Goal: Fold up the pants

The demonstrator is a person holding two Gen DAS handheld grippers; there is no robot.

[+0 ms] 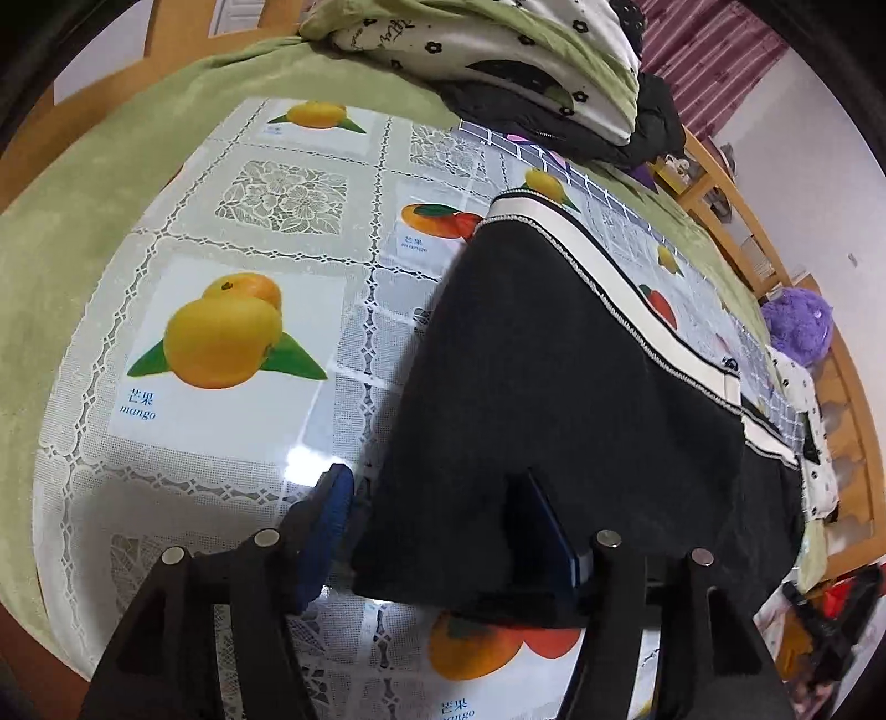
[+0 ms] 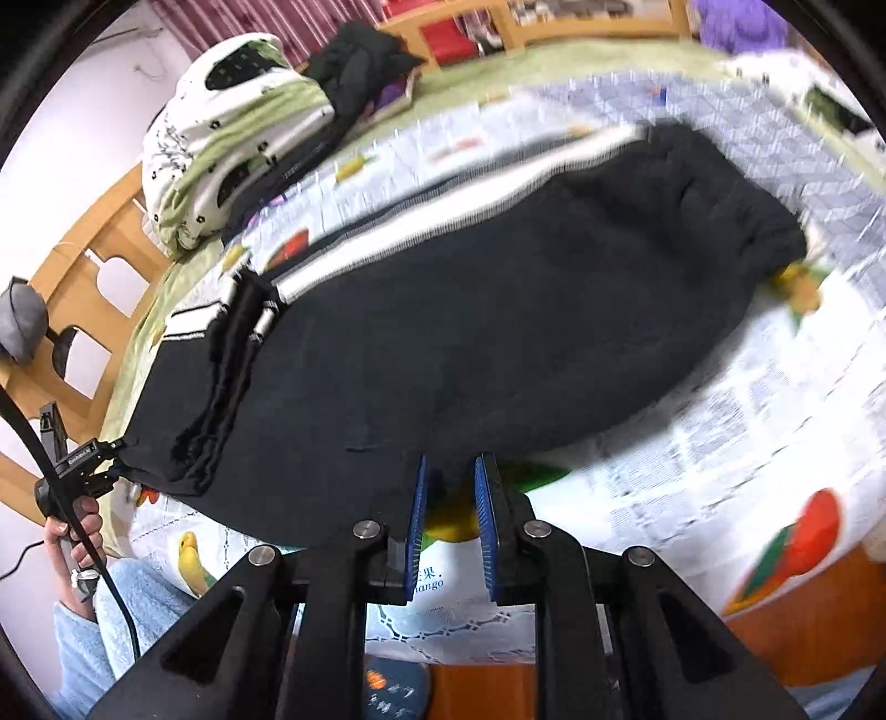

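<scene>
On the fruit-print tablecloth (image 1: 232, 310) that covers the bed, the black pants (image 1: 554, 387) lie flat, folded lengthwise, with a white-and-black side stripe (image 1: 626, 310) running along the edge of the pants farthest from both cameras.

Left gripper (image 1: 437, 520): the jaws stand wide apart. One blue-padded finger (image 1: 332, 509) rests on the tablecloth just beside the near edge of the pants; the other finger (image 1: 548, 531) lies over the black fabric. No cloth is clamped between them. In the right wrist view, the same gripper (image 2: 113, 459) appears at the narrow end of the pants, touching or almost touching the fabric corner, with the person's hand (image 2: 75, 531) on its handle.

Right gripper (image 2: 451, 482): the two blue pads (image 2: 418, 520) stand parallel with a narrow gap between them, and the tips sit at the near edge of the pants. The tablecloth shows through the gap; whether any fabric is caught at the tips cannot be told. This view is motion-blurred toward the far end of the pants.

Beyond the stripe side of the pants, a pile of bedding (image 1: 498, 50) with green and flower-print covers lies on a green blanket (image 1: 111, 166). A purple plush item (image 1: 797, 327) sits near the wooden bed frame (image 1: 736, 221).
</scene>
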